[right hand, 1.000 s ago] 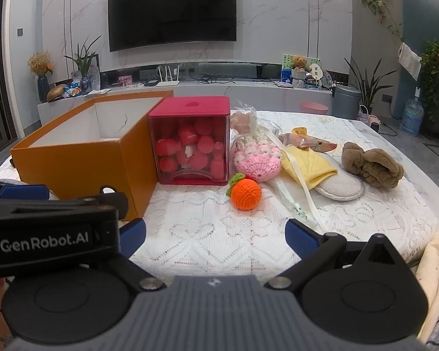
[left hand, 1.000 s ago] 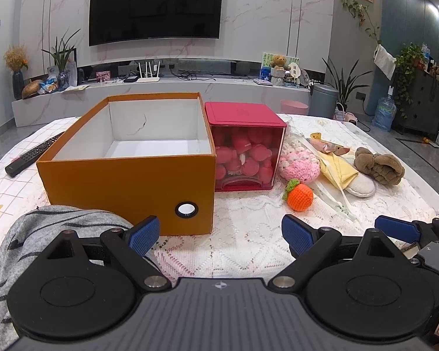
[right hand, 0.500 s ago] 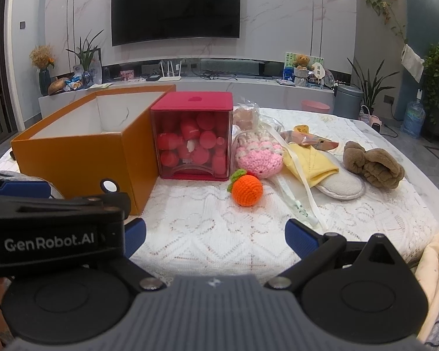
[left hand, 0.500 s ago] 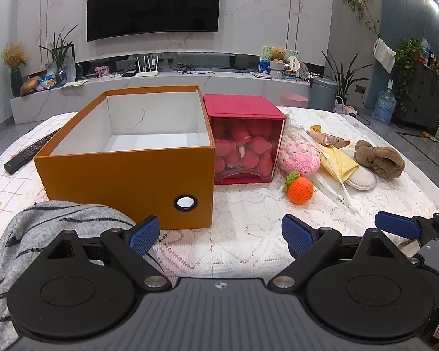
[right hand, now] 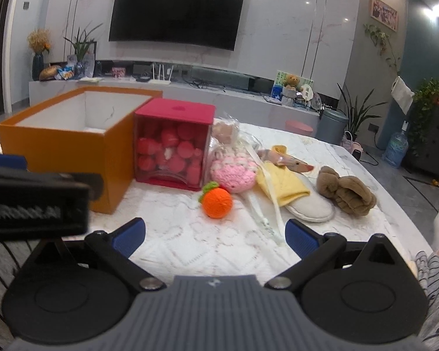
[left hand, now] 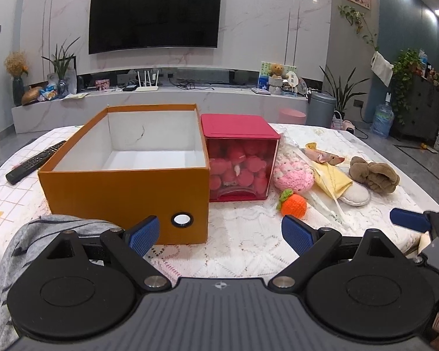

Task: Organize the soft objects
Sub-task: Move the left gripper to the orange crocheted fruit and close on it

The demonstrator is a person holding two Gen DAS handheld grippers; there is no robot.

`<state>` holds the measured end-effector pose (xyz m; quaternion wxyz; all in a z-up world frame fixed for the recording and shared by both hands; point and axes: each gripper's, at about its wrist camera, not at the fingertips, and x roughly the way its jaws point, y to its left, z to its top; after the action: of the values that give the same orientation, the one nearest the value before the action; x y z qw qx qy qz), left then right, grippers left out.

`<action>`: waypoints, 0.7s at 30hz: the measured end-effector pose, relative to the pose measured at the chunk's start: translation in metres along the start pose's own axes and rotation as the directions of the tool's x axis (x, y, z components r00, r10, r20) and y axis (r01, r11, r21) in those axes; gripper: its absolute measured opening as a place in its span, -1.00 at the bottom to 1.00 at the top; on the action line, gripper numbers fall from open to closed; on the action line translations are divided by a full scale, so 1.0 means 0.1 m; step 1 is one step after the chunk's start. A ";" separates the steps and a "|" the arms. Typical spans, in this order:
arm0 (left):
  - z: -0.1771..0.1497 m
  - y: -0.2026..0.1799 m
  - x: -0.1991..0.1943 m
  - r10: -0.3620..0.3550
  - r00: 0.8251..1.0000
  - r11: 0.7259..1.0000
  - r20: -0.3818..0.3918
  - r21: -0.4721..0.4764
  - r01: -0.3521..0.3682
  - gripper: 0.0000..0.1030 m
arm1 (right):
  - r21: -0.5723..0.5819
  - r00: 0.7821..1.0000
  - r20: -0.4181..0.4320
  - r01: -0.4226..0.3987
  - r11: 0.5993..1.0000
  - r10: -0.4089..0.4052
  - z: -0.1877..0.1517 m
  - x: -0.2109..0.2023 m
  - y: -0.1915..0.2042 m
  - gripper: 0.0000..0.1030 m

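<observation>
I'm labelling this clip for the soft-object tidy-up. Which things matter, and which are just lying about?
Job: orange box, crochet orange, pink crochet, yellow cloth, slipper, brown plush.

Lying about: remote, red container, TV.

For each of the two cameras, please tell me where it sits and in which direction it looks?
Left wrist: on the left gripper, looks across the table at the orange box; own open fingers, and a right fingertip at the right edge.
Right wrist: on the right gripper, faces the orange ball and slipper; open fingers, the left gripper's body at left.
Shared: orange box, red box, toys, TV.
</observation>
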<state>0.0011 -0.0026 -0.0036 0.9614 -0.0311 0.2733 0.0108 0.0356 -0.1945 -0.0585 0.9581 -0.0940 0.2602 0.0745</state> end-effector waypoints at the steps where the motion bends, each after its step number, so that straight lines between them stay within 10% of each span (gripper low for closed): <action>1: 0.01 -0.01 0.01 -0.008 1.000 1.000 -0.004 0.006 0.008 1.00 | -0.013 1.000 -0.003 0.004 1.000 -0.004 0.01 0.02 -0.02 0.93; 21: 0.30 -0.58 0.51 -0.191 0.975 0.957 -0.110 0.199 0.210 1.00 | -0.022 0.997 -0.032 0.075 0.997 -0.075 1.09 0.69 -1.28 0.95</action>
<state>0.0630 -0.0584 -0.0016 0.9421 0.0424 0.3113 -0.1172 0.1720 -0.2887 0.0165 0.9547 -0.1149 0.2714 0.0396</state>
